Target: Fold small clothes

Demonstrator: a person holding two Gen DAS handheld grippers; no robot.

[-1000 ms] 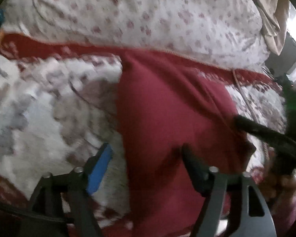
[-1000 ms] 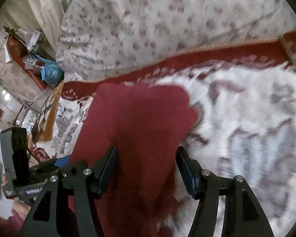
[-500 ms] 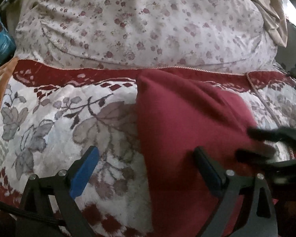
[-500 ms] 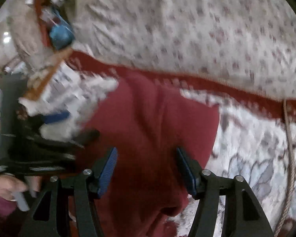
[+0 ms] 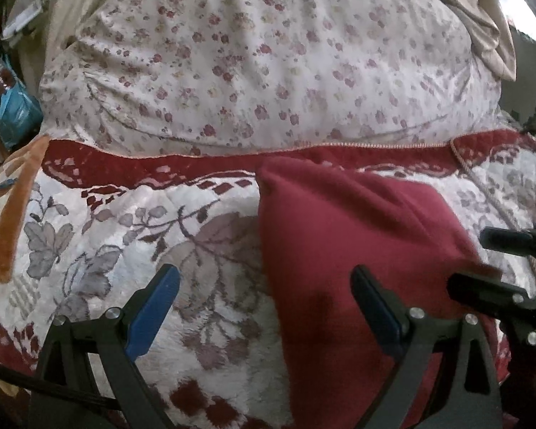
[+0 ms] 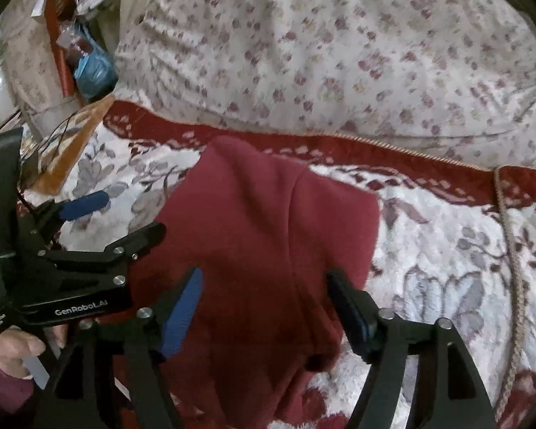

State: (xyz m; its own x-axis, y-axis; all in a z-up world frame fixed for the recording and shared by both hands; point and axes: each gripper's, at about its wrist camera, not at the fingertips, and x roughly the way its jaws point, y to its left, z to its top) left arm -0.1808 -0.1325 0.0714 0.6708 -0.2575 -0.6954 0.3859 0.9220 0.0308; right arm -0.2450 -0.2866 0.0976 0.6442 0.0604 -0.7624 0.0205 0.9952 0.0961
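Observation:
A dark red garment (image 5: 343,250) lies folded into a long strip on the floral blanket (image 5: 107,250). My left gripper (image 5: 264,275) hovers open over the garment's left edge, one finger above the blanket and the other above the cloth. In the right wrist view the garment (image 6: 268,228) runs away from me between the fingers of my right gripper (image 6: 264,279). Its jaws are opening and the pads stand clear of the cloth. Each gripper also shows in the other's view: the right gripper (image 5: 468,259) at the far right, the left gripper (image 6: 125,216) at the left, held by a hand (image 6: 14,350).
A big floral pillow (image 5: 268,64) fills the back beyond the blanket's red border (image 5: 160,164). An orange cloth (image 5: 14,214) and a blue bag (image 5: 16,114) sit at the left. A cord (image 6: 511,250) runs down the blanket on the right.
The left jaws spread wider and its view settled from blur. The right gripper swung across the garment and its jaws widened. The garment stays flat on the blanket.

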